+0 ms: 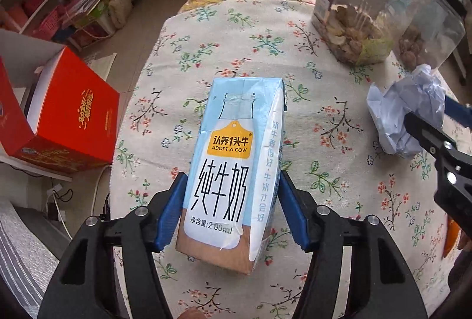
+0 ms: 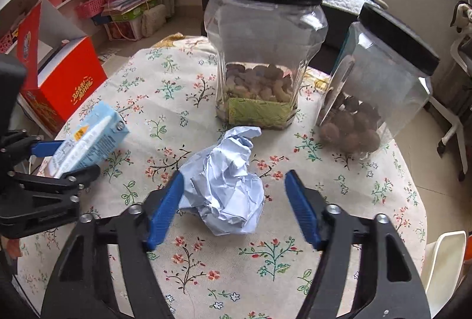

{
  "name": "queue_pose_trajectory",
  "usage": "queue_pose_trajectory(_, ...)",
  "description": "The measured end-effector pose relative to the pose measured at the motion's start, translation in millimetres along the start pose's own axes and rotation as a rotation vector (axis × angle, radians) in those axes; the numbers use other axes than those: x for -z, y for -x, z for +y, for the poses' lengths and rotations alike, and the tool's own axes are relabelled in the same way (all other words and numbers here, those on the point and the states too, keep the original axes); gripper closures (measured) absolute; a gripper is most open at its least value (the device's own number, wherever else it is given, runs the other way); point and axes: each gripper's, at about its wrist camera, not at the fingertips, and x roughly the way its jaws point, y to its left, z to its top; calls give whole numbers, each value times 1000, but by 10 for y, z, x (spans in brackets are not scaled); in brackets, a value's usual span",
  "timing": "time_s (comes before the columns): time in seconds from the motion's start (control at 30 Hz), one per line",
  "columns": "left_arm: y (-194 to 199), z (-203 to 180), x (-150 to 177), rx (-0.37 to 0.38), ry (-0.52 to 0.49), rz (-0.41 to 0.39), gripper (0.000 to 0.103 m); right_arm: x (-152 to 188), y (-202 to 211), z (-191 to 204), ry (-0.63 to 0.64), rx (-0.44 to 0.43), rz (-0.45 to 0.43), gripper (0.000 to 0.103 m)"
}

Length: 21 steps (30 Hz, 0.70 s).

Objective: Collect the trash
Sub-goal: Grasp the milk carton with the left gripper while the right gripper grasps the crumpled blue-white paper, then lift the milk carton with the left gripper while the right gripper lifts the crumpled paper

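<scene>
Your left gripper (image 1: 231, 207) pads clamp milk carton (image 1: 236, 159); your right gripper (image 2: 234, 207) half-open, straddling crumpled paper (image 2: 224, 186), left pad touching only.

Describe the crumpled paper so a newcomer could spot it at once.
On the floral tablecloth, look in front of the two black-lidded jars. The crumpled paper lies there between the right claw's blue fingers. It is the only pale, wrinkled, shapeless lump; the milk carton nearby is boxy and printed.
</scene>
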Motion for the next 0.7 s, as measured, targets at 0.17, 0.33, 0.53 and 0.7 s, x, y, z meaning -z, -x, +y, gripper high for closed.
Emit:
queue_pose_trajectory(0.17, 245, 164, 43, -4, 118, -56, 42, 21, 137, -10, -36, -28, -31, 90)
queue_pose_trajectory(0.33, 579, 161, 133, -7, 198, -136, 42, 22, 538, -55, -59, -21, -118, 90)
queue_pose_trajectory(0.53, 1076, 54, 229, -35, 263, -272, 42, 105, 1058, -137, -80, 9, -220, 90)
queue_pose_trajectory(0.7, 1490, -113, 372, -72, 282, -402, 42, 241, 1462, -267, -105, 41, -303, 90)
